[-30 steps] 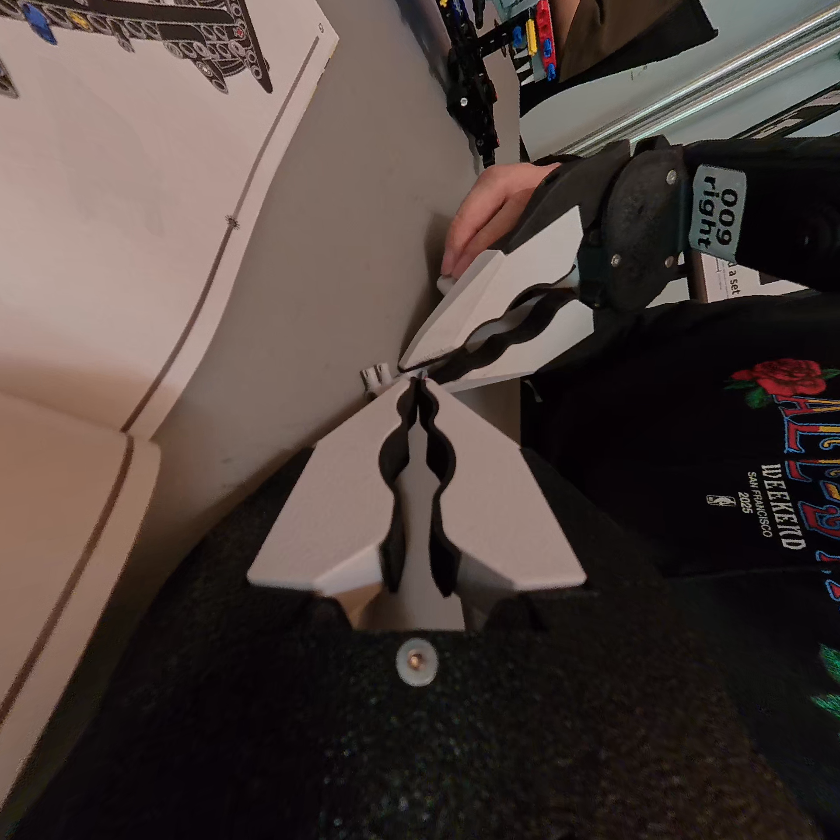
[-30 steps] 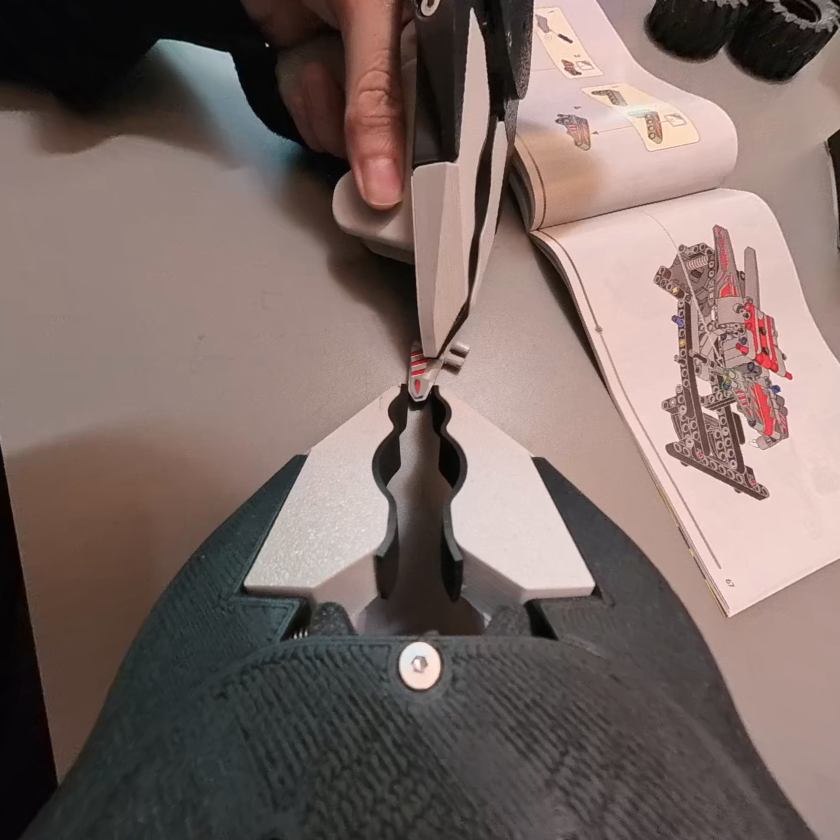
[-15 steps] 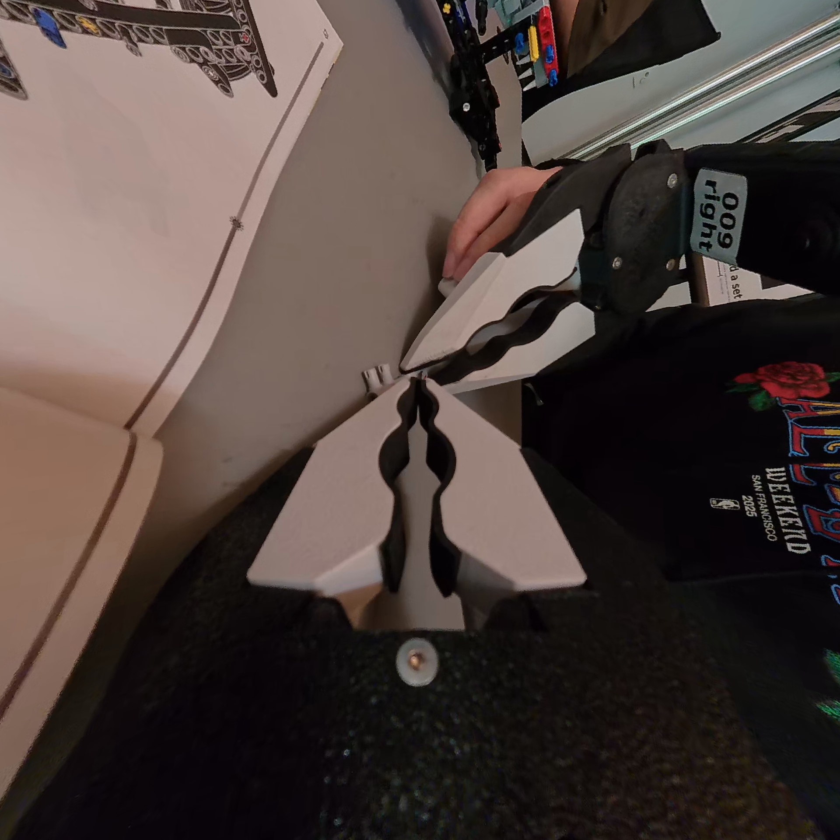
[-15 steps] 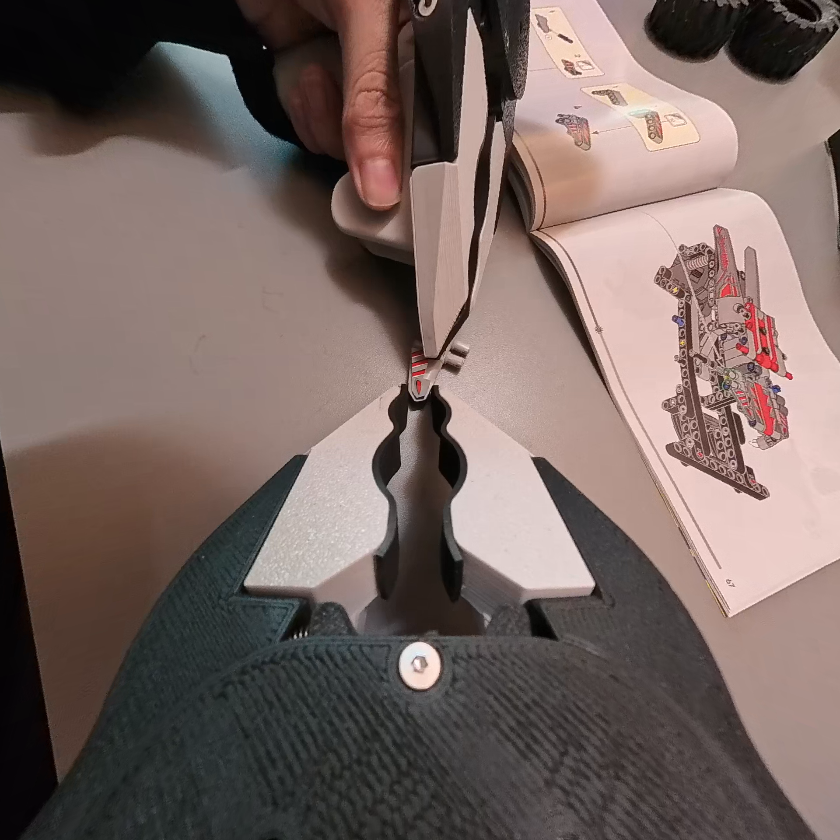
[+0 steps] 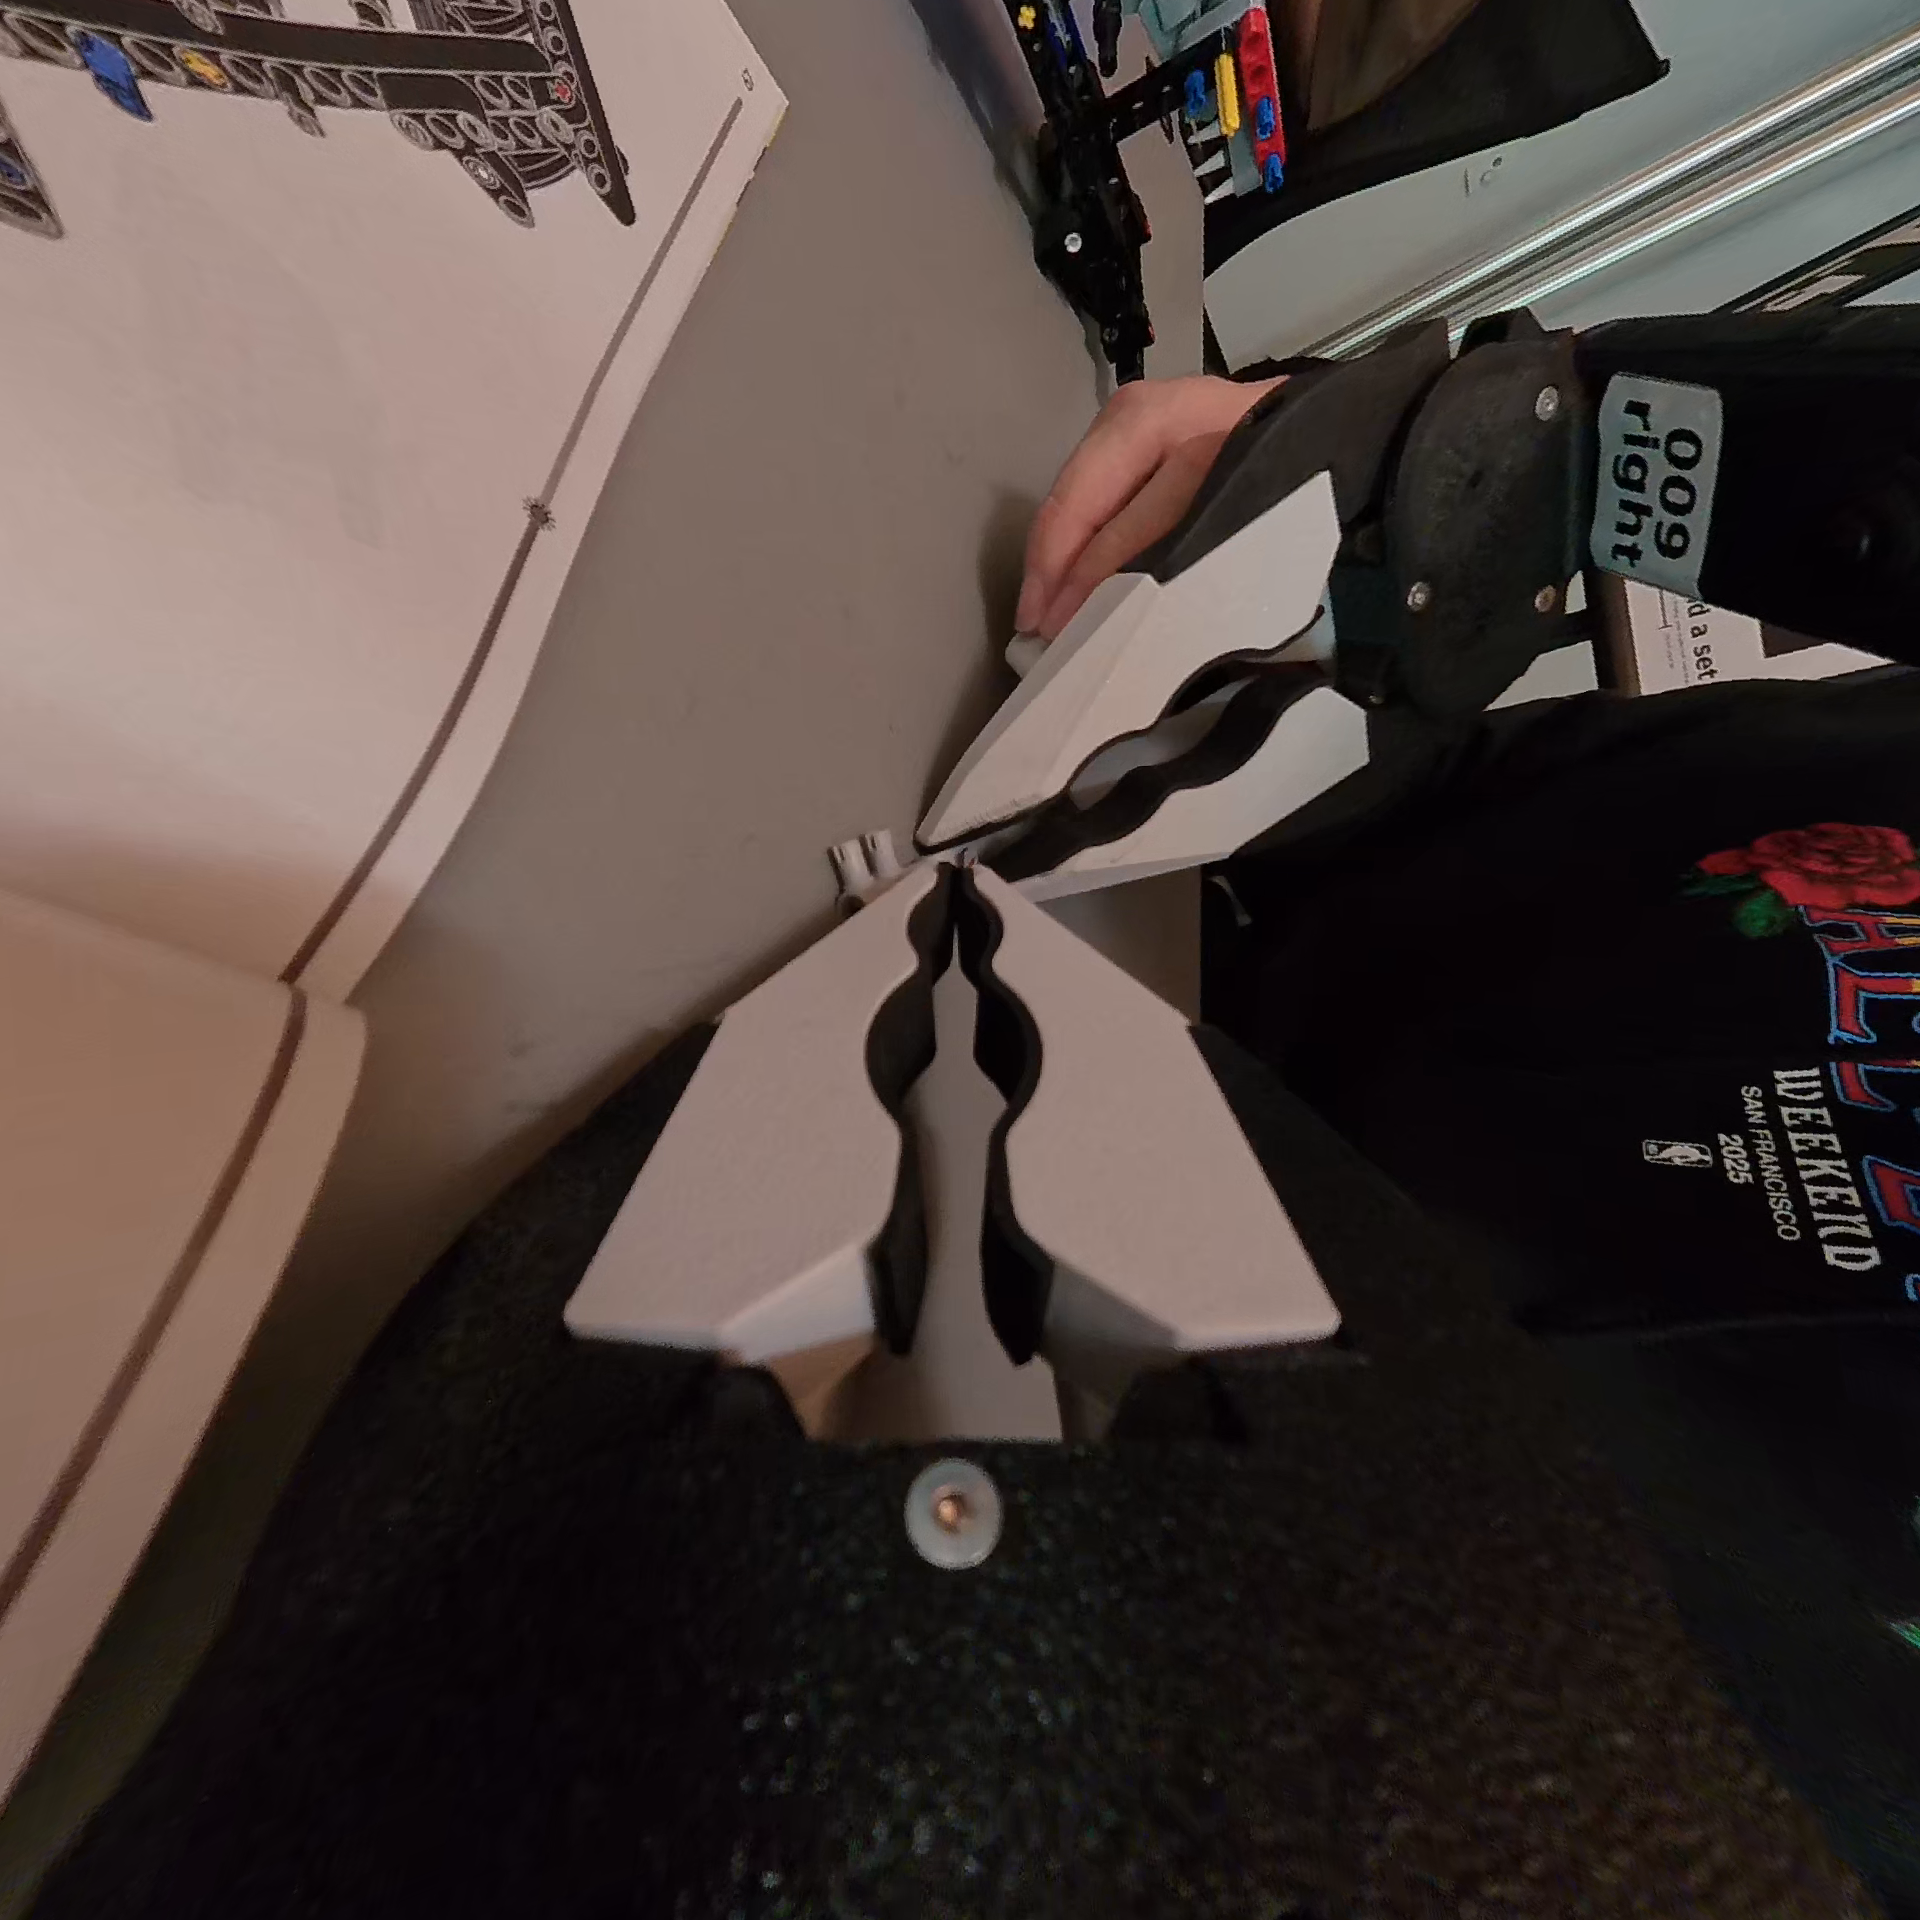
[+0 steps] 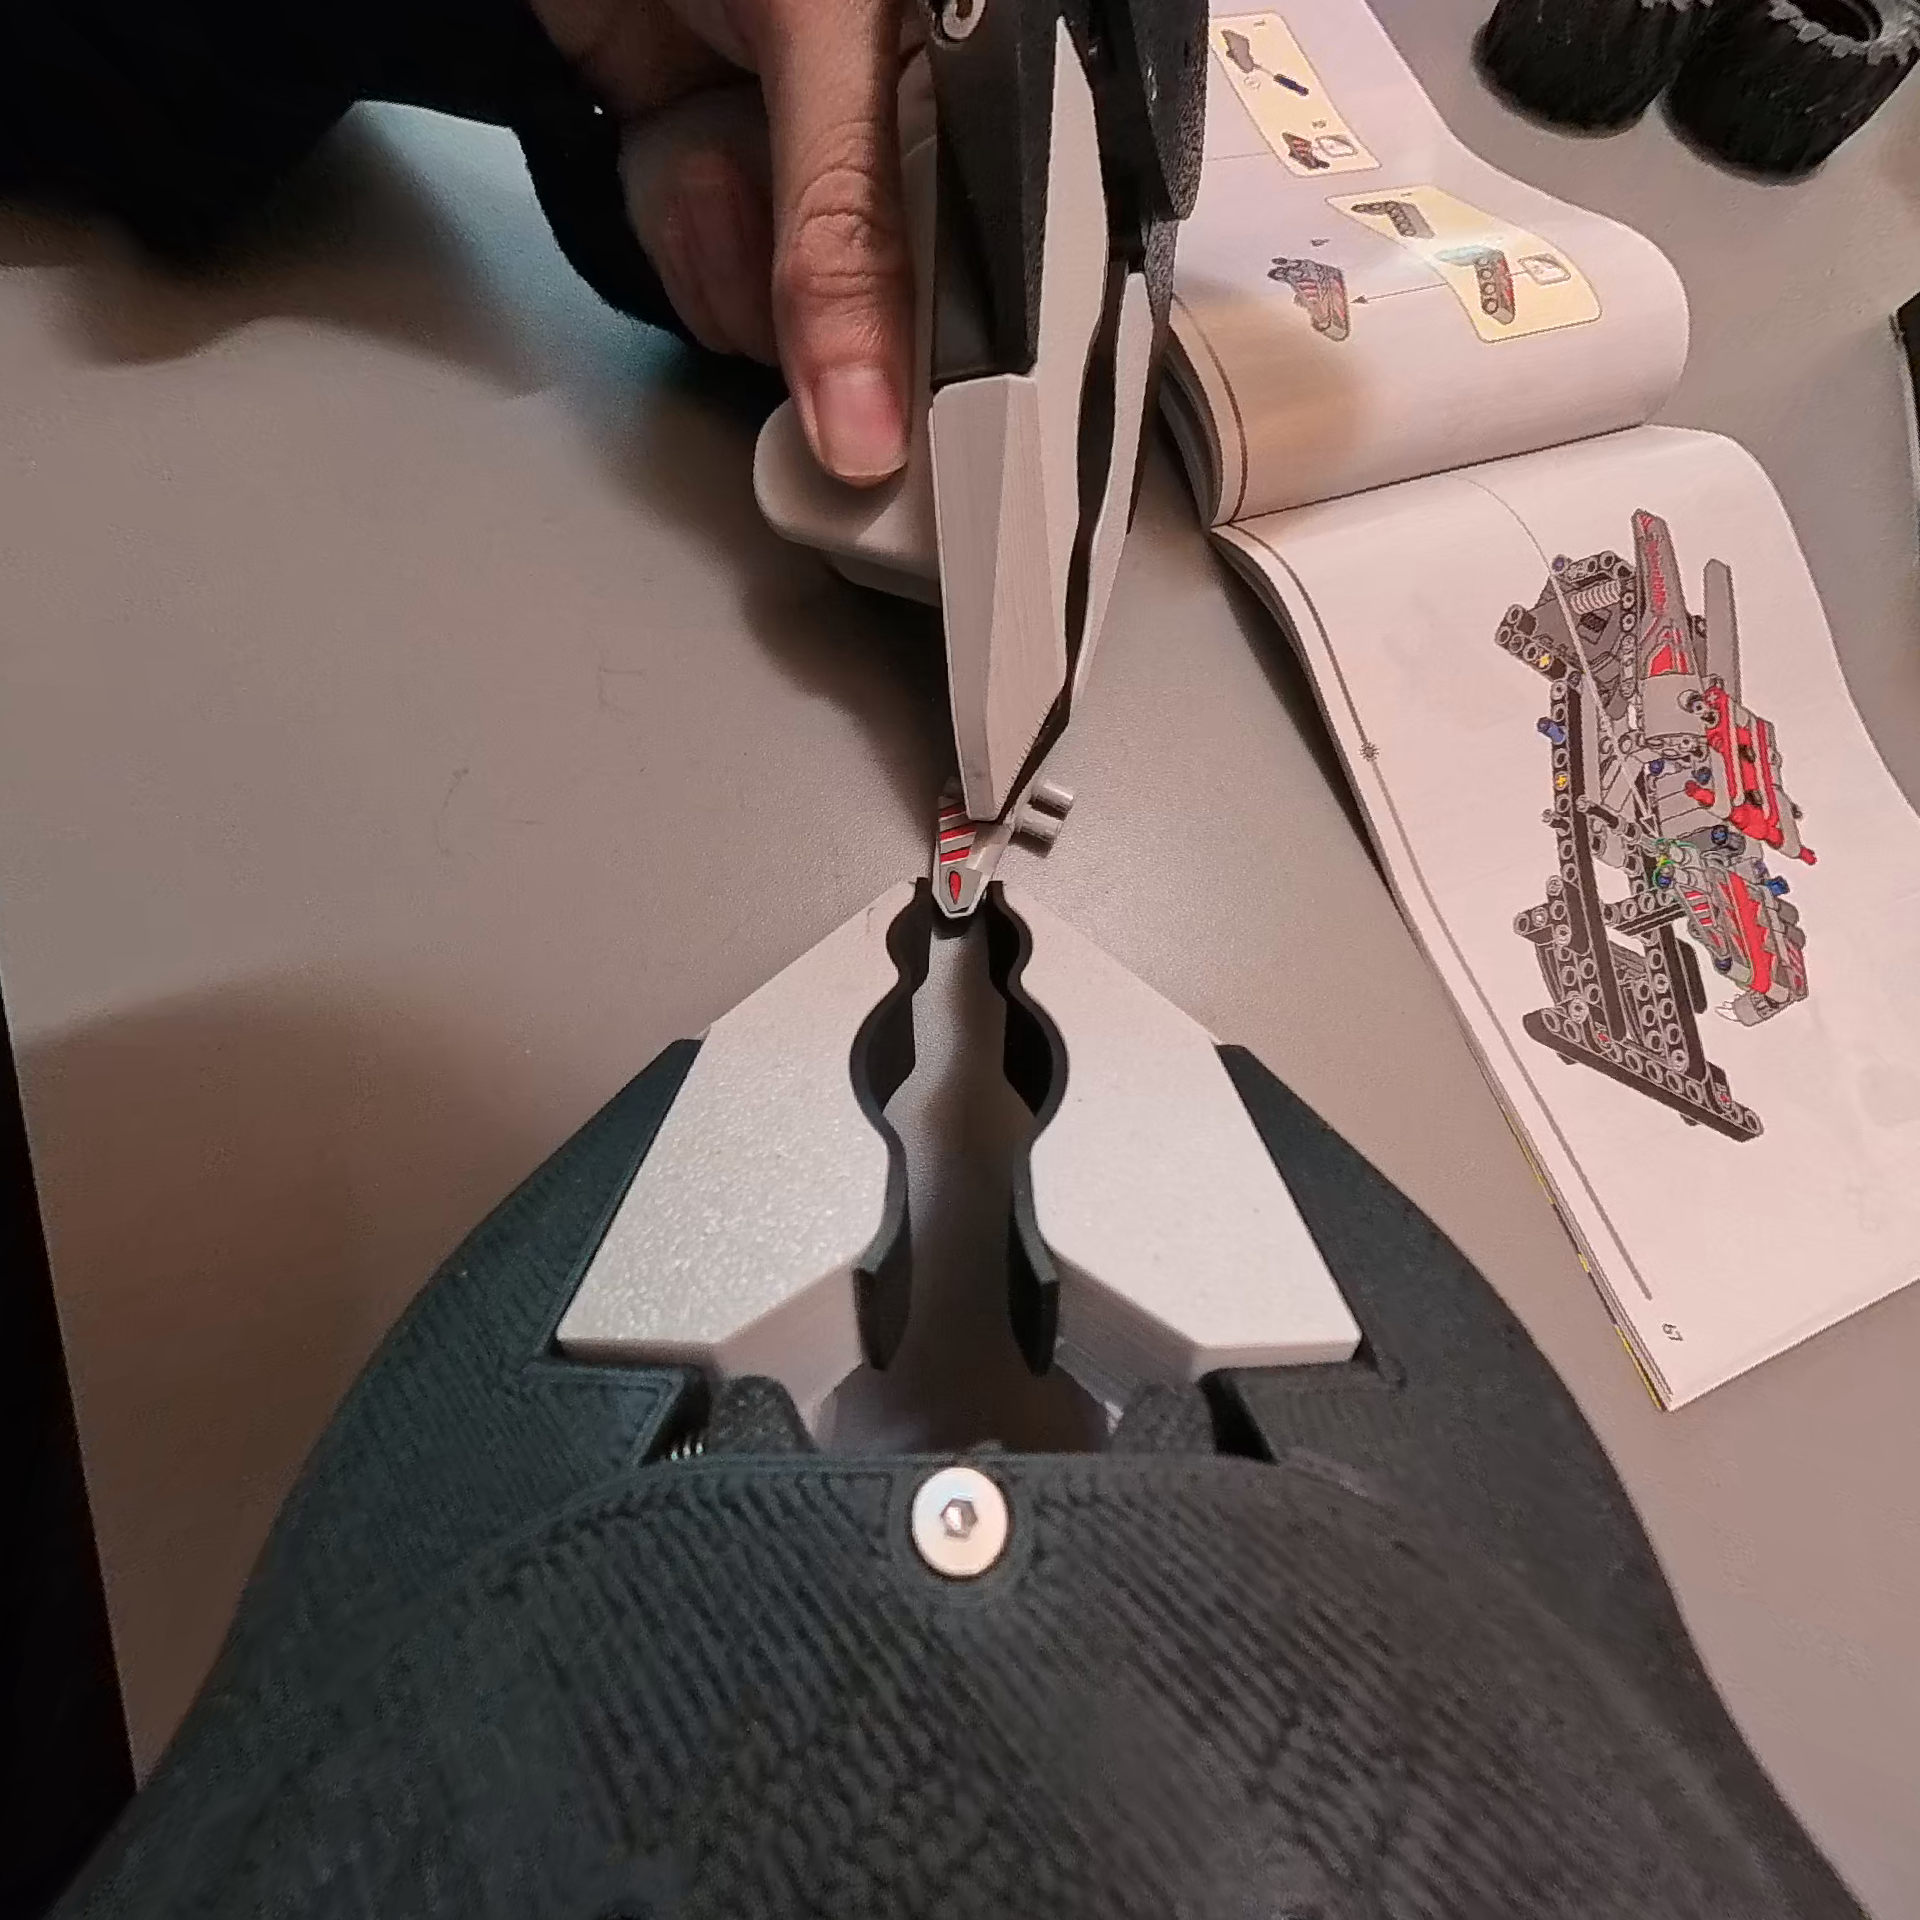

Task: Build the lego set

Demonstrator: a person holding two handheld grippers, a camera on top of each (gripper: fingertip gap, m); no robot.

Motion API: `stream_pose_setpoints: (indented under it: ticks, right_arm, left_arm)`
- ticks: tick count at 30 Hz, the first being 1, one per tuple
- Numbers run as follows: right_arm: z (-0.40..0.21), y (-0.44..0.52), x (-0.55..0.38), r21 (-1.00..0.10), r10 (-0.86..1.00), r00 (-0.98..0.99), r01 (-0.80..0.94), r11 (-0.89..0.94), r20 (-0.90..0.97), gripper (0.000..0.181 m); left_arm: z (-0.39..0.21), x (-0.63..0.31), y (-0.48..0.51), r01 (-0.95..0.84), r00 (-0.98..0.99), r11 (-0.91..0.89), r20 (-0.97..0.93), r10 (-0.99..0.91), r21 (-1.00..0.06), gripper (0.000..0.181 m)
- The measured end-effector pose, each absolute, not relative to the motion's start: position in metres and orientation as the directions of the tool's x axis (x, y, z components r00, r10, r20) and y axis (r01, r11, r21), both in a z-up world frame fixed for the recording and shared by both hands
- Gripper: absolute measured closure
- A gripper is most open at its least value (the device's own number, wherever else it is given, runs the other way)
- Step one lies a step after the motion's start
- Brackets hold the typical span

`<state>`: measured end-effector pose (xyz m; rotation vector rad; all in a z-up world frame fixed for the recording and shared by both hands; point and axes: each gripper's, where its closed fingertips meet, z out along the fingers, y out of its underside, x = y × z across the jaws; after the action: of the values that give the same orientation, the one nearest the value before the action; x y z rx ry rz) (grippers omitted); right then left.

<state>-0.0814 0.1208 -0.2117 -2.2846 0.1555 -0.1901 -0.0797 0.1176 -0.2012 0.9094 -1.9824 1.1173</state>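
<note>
**Small piece pinched between two tool tips, with little margin for slip**

Grey desk (image 6: 364, 727) surface is seen beneath both tools, bare around the work point. Nearest in the right wrist view, the right tool (image 6: 954, 902) is seen clenched, its tips closed on the pointed end of a small grey lego piece (image 6: 961, 857) with red markings, held just above the desk. From the far side, the left tool (image 6: 1000, 800) is brought down onto the same piece, its jaws nearly together on the upper part; a light grey connector (image 6: 1044, 812) sticks out to the side just beside those tips. In the left wrist view the left tool (image 5: 954, 883) is shown closed at the tips, with the connector (image 5: 864, 860) poking out to one side and the right tool (image 5: 971, 831) meeting it tip to tip.

Trouble is judged most likely from the tiny grip area: if either tool is twisted or squeezed off-axis, the piece could be flicked out onto the desk, or the connector could be pushed in crooked. Part of the piece is hidden by the tips, so alignment cannot be fully checked.

Farther off, an open instruction booklet (image 6: 1558, 935) lies on the desk, and black tyres (image 6: 1662, 62) are seen at the far edge. No containers are visible in either view.
</note>
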Motion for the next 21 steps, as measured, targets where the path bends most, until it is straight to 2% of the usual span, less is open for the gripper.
stream_pose_setpoints:
  ticks: [21]
  right_arm:
    - [-0.2116,0.1204,-0.0809,-0.753,-0.182,0.979,-0.055,-0.656,0.087,0.17]
  left_arm:
    - [-0.2017,-0.0799,0.1176,-0.819,-0.533,0.391,0.81,-0.246,-0.42,0.181]
